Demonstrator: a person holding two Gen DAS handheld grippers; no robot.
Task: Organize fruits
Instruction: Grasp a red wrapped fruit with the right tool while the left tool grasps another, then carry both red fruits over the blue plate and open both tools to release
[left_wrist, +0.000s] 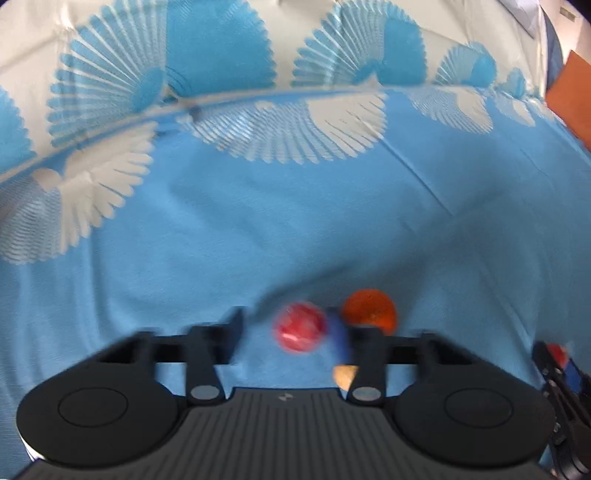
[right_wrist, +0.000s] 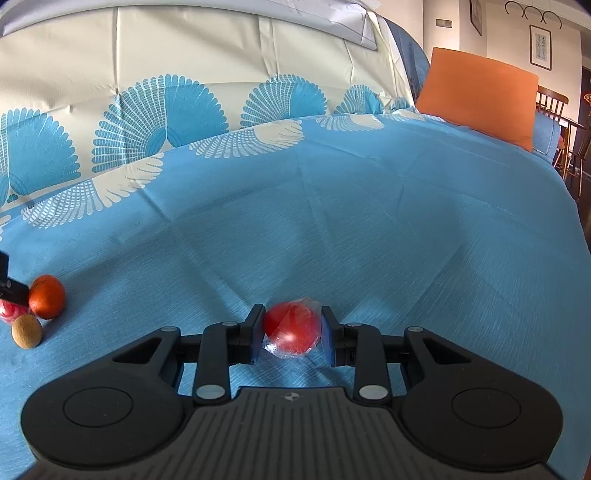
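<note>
In the right wrist view my right gripper (right_wrist: 292, 334) is shut on a red tomato (right_wrist: 291, 328) in clear plastic wrap, just above the blue cloth (right_wrist: 369, 221). At the far left lie an orange (right_wrist: 47, 296), a small brown fruit (right_wrist: 27, 331) and a red fruit (right_wrist: 9, 312) partly hidden by the left gripper's finger. In the blurred left wrist view my left gripper (left_wrist: 291, 332) is open around the red fruit (left_wrist: 300, 326), which sits near the right finger. The orange (left_wrist: 369, 308) lies beyond that finger and the brown fruit (left_wrist: 344, 374) shows beside it. The right gripper with its tomato (left_wrist: 557, 352) shows at the right edge.
The blue cloth with white fan patterns covers a sofa seat and its backrest (right_wrist: 184, 74). An orange cushion (right_wrist: 480, 99) leans at the far right. Wooden chairs (right_wrist: 569, 133) stand beyond the sofa's right end.
</note>
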